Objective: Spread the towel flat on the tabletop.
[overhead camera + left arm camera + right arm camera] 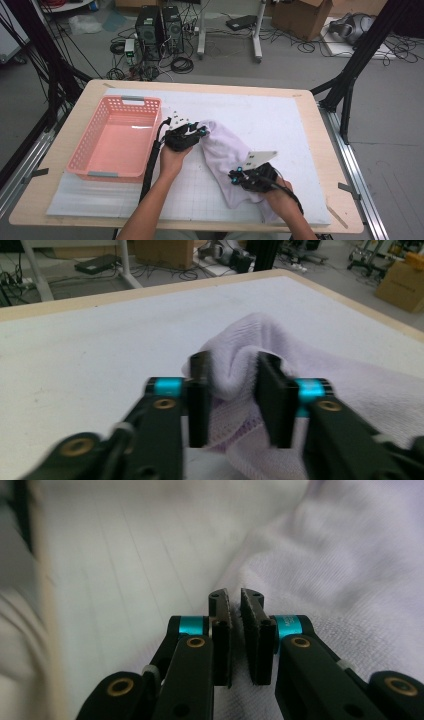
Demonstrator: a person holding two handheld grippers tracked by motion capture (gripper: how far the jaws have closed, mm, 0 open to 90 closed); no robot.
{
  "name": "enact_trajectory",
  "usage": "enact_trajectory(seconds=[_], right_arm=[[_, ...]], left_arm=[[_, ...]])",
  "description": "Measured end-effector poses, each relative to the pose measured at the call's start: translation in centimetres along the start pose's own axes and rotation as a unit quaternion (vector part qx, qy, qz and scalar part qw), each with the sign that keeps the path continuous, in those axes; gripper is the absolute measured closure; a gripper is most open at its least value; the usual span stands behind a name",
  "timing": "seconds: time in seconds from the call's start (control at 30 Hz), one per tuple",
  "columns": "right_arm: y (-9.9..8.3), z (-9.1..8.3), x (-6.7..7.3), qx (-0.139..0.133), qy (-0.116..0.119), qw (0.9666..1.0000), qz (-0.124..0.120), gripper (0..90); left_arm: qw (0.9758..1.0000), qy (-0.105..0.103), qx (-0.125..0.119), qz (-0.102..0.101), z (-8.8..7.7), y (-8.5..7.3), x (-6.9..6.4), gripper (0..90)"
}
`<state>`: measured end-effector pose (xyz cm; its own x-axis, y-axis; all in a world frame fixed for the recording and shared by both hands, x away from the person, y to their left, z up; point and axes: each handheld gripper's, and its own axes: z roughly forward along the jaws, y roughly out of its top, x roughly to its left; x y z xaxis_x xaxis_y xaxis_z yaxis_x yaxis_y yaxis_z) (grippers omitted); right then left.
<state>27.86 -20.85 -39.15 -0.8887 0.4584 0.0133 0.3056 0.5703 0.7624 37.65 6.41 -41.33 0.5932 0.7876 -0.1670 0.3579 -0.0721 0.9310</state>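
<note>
Mid-table on the white mat (280,120), the white towel (225,150) lies rumpled, running from a raised hump at its far-left end down to the near edge of the mat. Left gripper (192,133) sits at that hump, pointing right; in the left gripper view its jaws stand partly spread with a fold of towel (235,370) bunched between them, pads not clearly pressing it. Left forearm comes up from the near edge, hand (172,160) wrapped under the gripper body, cable trailing back along the arm. Right gripper (240,175) rests low over the towel's near-right part, pointing left and far; in the right gripper view its jaws are nearly pressed together, narrow gap, cloth (350,580) lying under and beside them, none visibly pinched. Right hand (280,192) grips from the near-right. Pink basket (80,155) sits left of the towel, well apart.
</note>
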Motion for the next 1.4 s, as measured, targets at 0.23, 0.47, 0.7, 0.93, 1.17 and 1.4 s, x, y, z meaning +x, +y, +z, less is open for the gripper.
enact_trajectory(seconds=[0.23, 0.47, 0.7, 0.93, 1.17, 1.4], right_arm=[[-0.2, -4.6, -5.7, -0.08, -0.066, 0.9843, 0.143, 82.9], [-1.0, -4.5, -11.1, -0.08, -0.199, 0.9568, 0.196, 83.1], [-3.8, -5.8, -13.9, -0.063, -0.317, 0.8984, 0.298, 79.9], [-6.1, -8.6, -14.0, -0.086, -0.317, 0.8909, 0.314, 61.0], [-7.4, -8.6, -10.9, -0.091, -0.286, 0.9196, 0.254, 59.6], [-10.4, -7.9, -8.2, -0.092, -0.28, 0.9239, 0.244, 59.6]], left_arm=[[0.9998, -0.014, -0.009, 0.008, -0.6, 0.4, -1.0, 44.9], [0.9987, -0.044, 0.016, 0.021, -0.1, 0.0, -2.1, 42.5], [0.9952, -0.078, 0.052, 0.029, 0.8, -0.8, -3.5, 42.6], [0.9936, -0.092, 0.061, 0.025, 1.7, -1.1, -4.4, 42.7], [0.9921, -0.106, 0.059, 0.033, 2.9, -1.2, -5.8, 44.6], [0.9877, -0.136, 0.069, 0.035, 5.0, -1.2, -8.5, 49.7]])
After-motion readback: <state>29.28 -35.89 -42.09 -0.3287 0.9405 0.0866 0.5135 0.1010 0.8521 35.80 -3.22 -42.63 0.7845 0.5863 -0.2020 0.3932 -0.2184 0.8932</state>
